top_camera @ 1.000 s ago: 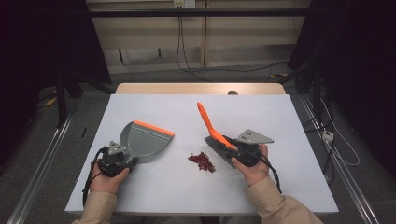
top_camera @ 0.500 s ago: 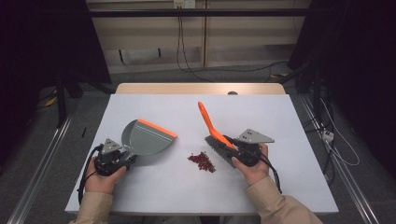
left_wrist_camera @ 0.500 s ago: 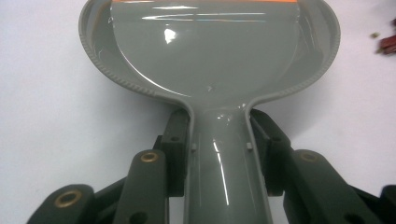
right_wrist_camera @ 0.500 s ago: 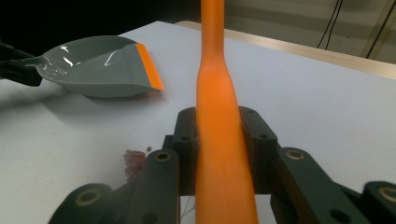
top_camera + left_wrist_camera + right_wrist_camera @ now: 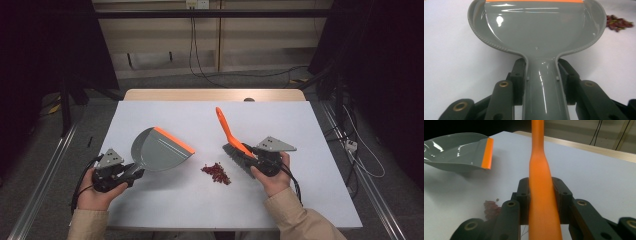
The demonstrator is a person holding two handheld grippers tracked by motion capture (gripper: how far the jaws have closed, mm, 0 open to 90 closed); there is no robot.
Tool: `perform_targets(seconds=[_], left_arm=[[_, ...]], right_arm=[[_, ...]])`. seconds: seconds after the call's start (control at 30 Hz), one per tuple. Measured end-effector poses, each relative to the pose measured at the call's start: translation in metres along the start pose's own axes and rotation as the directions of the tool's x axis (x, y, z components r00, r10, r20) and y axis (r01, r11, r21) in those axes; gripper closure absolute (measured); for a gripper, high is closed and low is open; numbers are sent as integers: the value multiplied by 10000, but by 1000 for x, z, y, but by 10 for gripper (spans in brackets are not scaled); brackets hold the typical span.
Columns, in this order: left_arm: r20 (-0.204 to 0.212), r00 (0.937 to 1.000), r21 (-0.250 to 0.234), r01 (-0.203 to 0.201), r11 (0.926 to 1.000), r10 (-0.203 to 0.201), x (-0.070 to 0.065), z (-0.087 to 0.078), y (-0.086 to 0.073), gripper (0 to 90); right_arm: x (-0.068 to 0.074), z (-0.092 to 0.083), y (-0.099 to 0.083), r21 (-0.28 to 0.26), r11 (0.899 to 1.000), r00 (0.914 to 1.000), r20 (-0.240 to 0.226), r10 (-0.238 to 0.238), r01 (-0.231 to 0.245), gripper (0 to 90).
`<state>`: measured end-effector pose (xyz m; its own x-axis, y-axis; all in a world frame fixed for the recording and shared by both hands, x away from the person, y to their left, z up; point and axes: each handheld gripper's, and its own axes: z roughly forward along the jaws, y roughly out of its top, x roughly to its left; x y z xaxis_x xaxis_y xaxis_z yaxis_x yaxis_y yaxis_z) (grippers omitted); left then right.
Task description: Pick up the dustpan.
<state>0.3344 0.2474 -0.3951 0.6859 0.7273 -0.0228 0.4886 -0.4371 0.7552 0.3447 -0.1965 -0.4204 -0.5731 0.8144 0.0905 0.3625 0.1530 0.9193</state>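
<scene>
Light, rigid, glossy dustpan [image 5: 159, 151] clamped at its neck by left gripper [image 5: 131, 172]; stiff brush [image 5: 235, 145], right of red crumb pile [image 5: 216, 173], clamped at its handle by right gripper [image 5: 251, 159].

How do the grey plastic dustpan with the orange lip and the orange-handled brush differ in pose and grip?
The grey plastic dustpan is wide, its orange lip facing the red crumbs; the orange-handled brush is slim, handle slanting up and away. The left gripper clamps the dustpan's handle; the right gripper clamps the brush's handle near the bristles. Both flank the crumbs.
</scene>
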Motion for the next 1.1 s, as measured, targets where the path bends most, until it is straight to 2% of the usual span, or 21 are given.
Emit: perform_targets(seconds=[0.07,0.23,0.5,0.77,0.93,1.0,1.03,1.07,1.1], left_arm=[[211,9998,-86,-13,10000,15,-1,-4,1,630],[429,9986,-65,-309,9995,311,-4,-10,0,631],[946,9923,-40,-797,9968,797,-9,-14,-2,631],[1543,9814,48,-1163,9932,1142,-12,-18,-8,630],[1886,9727,65,-1388,9903,1351,-15,-19,-12,630],[2045,9670,239,-1599,9868,1517,-17,-18,-13,630],[1989,9682,320,-1612,9864,1517,-19,-17,-14,630],[2194,9642,342,-1600,9865,1488,-21,-14,-15,630],[2224,9618,373,-1717,9844,1593,-22,-13,-16,630]], right_arm=[[-2,0,0,7,10000,10000,40,4,-4,712],[-3,0,1,-17,10000,9999,92,72,-72,712],[-6,0,0,34,9999,9998,133,133,-133,712],[-7,3,-1,158,9997,9997,184,182,-185,712],[-6,6,-3,290,9994,9996,235,170,-177,712],[-5,7,-3,327,9993,9996,230,153,-160,712],[-5,8,-4,340,9993,9995,266,173,-182,712],[-4,9,-4,410,9990,9994,309,178,-191,713],[-3,10,-4,434,9990,9994,331,61,-76,712]])
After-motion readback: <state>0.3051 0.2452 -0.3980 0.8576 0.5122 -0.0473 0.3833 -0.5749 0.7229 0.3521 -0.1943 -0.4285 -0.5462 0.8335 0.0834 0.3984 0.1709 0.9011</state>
